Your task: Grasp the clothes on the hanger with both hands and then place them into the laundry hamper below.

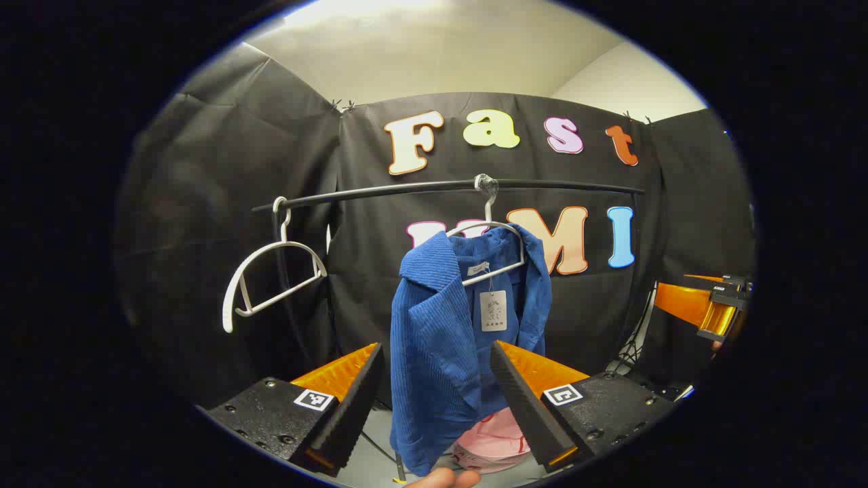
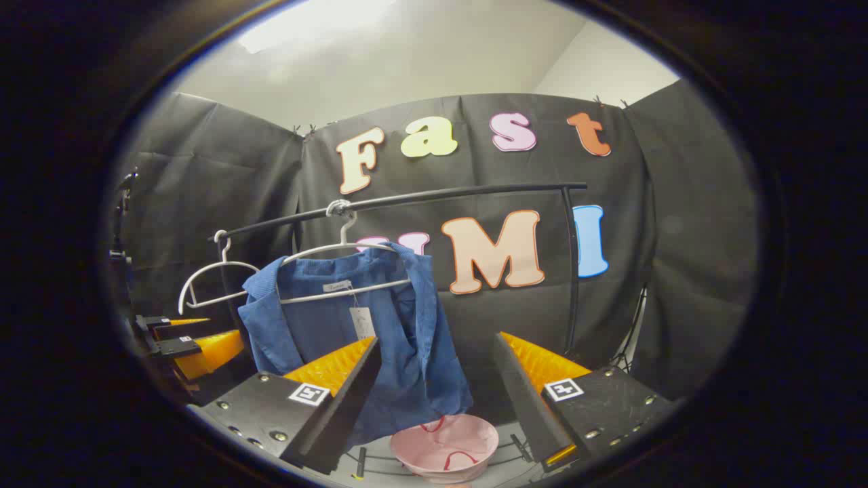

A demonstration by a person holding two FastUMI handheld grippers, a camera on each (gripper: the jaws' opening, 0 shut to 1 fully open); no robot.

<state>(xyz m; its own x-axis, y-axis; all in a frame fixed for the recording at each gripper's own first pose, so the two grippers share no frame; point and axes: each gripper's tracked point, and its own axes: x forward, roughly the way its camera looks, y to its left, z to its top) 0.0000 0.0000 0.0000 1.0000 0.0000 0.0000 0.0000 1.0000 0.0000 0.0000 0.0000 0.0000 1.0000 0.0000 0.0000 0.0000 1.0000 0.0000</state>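
Both claws — left (image 1: 434, 386) and right (image 2: 437, 386) — stand wide and empty before the blue jacket (image 1: 454, 339). A one-sided pull could drag the hanger (image 1: 491, 234) off the rail (image 1: 407, 190) — or miss the pink hamper (image 2: 447, 444).

Ahead of the open left gripper (image 1: 437, 366), a blue jacket (image 1: 447, 325) hangs on a white hanger (image 1: 488, 234) and drapes into the gap between the fingers, with a pink hamper (image 1: 491, 444) below it and the black rail (image 1: 441, 186) crossing above. Up and to that gripper's left an empty hanger (image 1: 271, 278) dangles beside the rack's post, while open air lies between it and the jacket. Before the right gripper (image 2: 437, 362), also open, the jacket sits ahead and left, the hamper just below the gap, and the rack's far post (image 2: 573, 264) stands up and right.
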